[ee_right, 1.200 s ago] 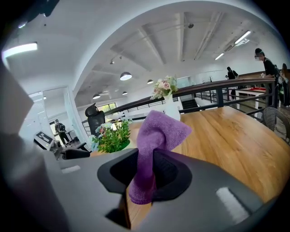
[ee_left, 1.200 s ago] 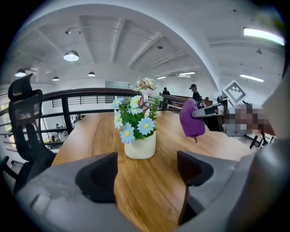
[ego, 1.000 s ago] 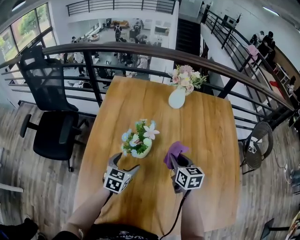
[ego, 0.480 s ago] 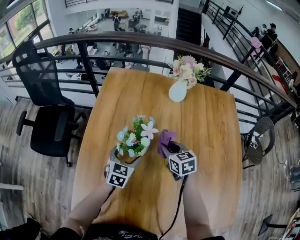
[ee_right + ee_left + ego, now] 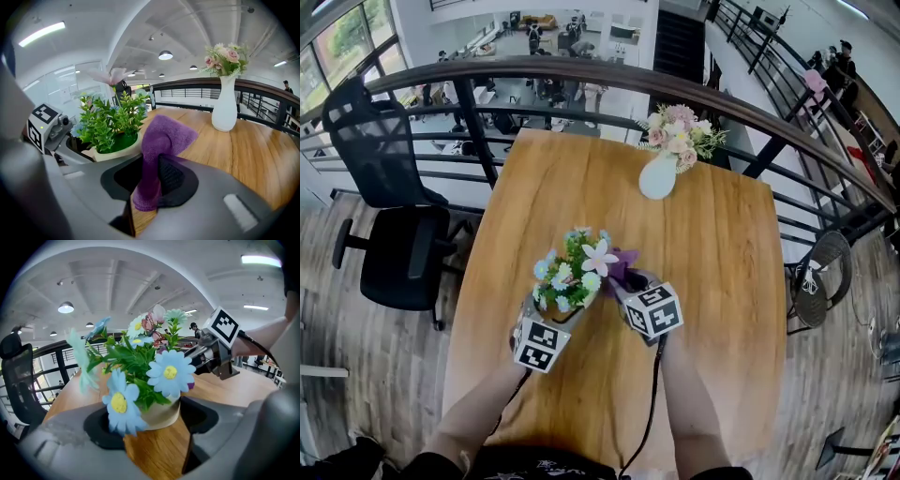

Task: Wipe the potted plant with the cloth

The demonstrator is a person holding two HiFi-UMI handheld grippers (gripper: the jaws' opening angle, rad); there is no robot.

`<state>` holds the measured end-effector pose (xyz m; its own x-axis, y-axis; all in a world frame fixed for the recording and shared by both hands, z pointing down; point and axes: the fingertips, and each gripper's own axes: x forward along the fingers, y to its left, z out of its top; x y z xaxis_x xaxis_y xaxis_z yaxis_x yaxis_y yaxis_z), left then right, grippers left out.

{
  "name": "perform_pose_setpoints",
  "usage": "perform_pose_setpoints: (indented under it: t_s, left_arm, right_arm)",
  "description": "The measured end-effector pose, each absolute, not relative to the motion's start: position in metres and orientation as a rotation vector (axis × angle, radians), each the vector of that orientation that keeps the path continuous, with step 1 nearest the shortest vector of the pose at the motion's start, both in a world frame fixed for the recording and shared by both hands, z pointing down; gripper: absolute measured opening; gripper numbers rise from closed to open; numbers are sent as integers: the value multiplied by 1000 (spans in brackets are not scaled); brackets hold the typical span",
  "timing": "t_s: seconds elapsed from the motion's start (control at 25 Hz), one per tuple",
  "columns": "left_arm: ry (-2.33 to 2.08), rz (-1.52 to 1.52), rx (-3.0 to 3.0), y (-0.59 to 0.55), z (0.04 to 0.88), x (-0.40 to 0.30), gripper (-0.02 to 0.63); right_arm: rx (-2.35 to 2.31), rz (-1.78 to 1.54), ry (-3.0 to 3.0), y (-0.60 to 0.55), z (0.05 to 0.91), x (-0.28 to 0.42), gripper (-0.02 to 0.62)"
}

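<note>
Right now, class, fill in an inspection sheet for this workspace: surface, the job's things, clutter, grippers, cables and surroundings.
Surface: wooden table, plain top.
Job's things: potted plant near the table's front; purple cloth close at its right side.
Clutter: white vase of flowers at the far edge.
Grippers: left gripper jaws have just been closing, the plant's pot between them, pad contact unclear; right gripper shut on the cloth.
Cables: black cable trails back from the right gripper.
Surroundings: curved railing beyond the table; black office chair at left.

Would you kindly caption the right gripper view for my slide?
Right hand-held gripper clamps a purple cloth beside the potted plant on a wooden table.
</note>
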<state>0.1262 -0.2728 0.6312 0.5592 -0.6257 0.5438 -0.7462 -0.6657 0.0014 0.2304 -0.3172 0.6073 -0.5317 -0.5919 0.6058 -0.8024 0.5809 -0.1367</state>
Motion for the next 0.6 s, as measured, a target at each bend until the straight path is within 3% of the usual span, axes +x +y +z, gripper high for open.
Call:
perform_pose_setpoints:
  t_s: [0.6]
  left_arm:
    - [-1118,728,2622,-275,625,128,362]
  right_arm:
    - [912,462,-2348,-289,628,205,86]
